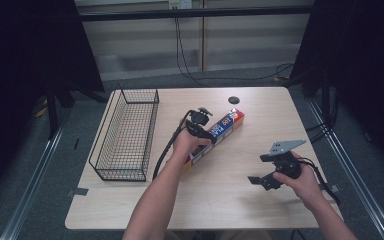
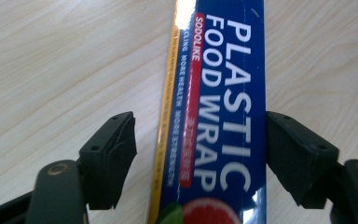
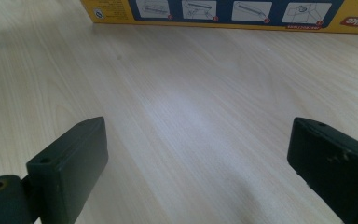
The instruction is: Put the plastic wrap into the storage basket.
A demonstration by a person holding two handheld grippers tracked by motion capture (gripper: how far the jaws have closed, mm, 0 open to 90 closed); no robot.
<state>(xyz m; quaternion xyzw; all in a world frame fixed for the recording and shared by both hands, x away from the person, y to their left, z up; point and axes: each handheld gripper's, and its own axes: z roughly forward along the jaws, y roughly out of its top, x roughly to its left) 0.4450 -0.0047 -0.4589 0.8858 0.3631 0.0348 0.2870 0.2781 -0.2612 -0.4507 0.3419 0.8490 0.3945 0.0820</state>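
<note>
On pale wood table (image 1: pixel 230 195), wire basket (image 1: pixel 125 135)

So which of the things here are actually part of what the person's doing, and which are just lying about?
Seems in use:
- plastic food wrap box, straddled by the open left tool
- wire basket beside it, possibly where it goes

Seems idle:
- right tool, open over bare table
- black round cap at the far edge

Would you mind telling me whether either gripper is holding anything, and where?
Nothing is gripped yet: the left gripper straddles the wrap box, jaws open with a gap on one side; the right gripper is open over bare table.
</note>
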